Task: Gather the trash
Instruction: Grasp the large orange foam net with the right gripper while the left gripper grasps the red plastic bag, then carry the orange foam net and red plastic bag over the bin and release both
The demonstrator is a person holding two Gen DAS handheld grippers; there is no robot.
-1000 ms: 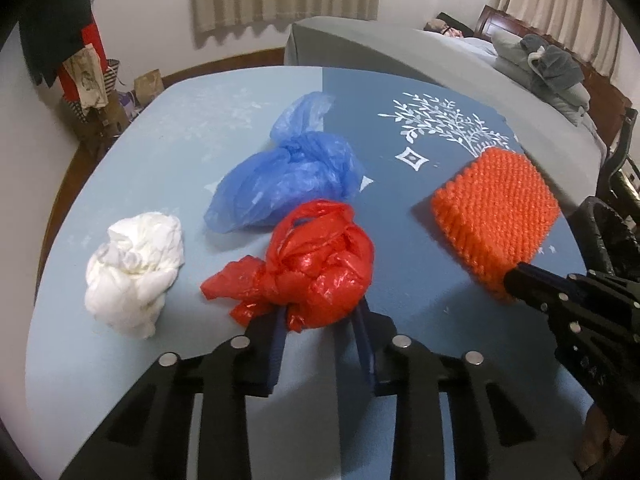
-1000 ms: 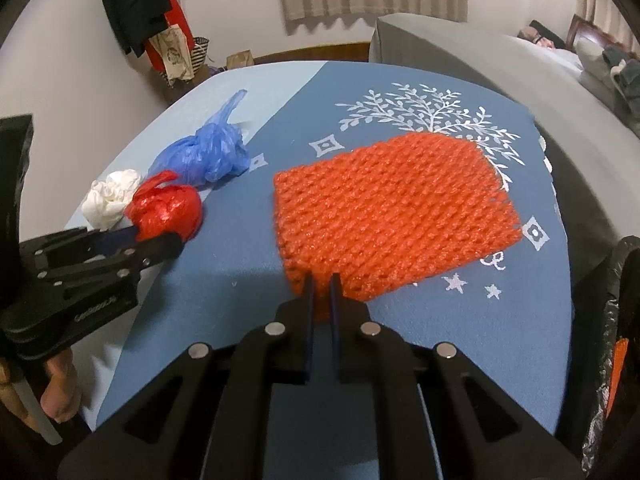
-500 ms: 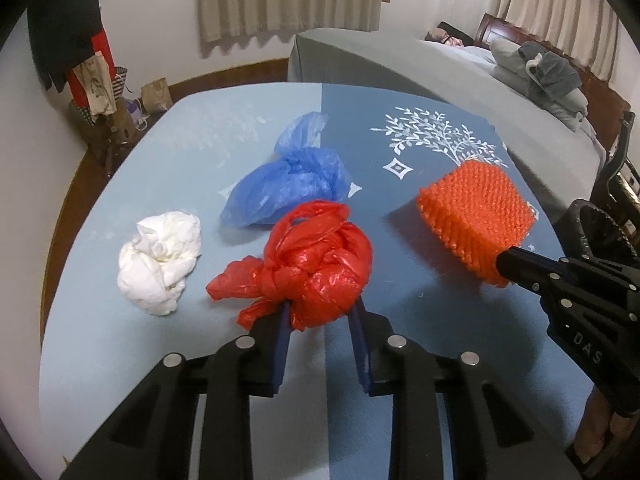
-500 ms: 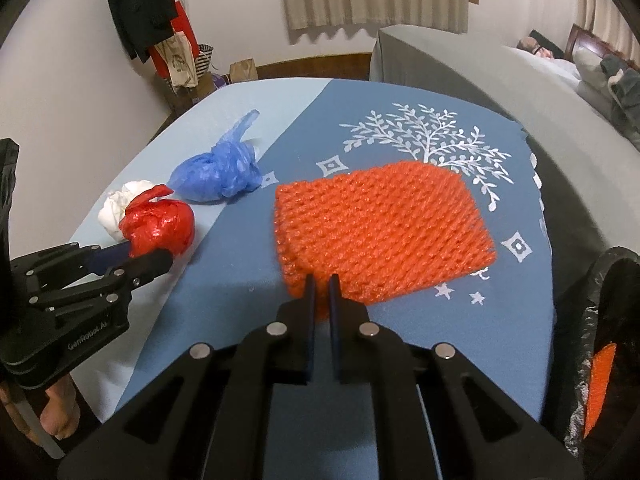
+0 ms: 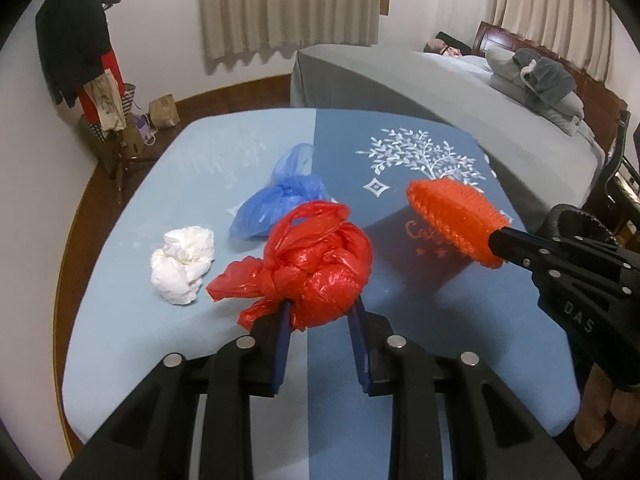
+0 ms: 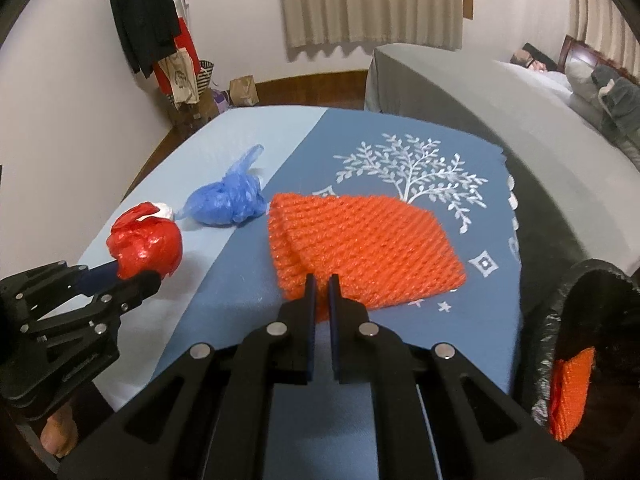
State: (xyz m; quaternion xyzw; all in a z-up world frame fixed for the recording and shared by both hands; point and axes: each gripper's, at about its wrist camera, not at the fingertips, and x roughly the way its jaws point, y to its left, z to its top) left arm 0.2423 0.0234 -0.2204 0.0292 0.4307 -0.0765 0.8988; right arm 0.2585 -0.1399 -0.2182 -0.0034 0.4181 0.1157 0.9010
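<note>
My left gripper [image 5: 320, 308] is shut on a knotted red plastic bag [image 5: 316, 264] and holds it above the blue tabletop [image 5: 248, 344]. The same red bag [image 6: 146, 246] shows at the left of the right wrist view, in the left gripper [image 6: 132, 272]. My right gripper [image 6: 322, 280] is shut on the near corner of an orange foam net sheet [image 6: 360, 244], lifted off the table; in the left wrist view that sheet [image 5: 452, 212] hangs from the right gripper [image 5: 496, 242]. A blue plastic bag [image 5: 276, 204] and a white crumpled wad [image 5: 182, 264] lie on the table.
A black-lined trash bin [image 6: 580, 320] at the table's right edge holds another orange foam piece [image 6: 572, 392]. A grey-covered bed [image 5: 440, 92] with pillows stands beyond. Clothes hang on a rack [image 5: 84, 60] at the far left, with bags on the floor.
Both grippers have risen: the red bag and the orange foam sheet have lifted off the table. The foam sheet's far edge now hangs free in the air.
</note>
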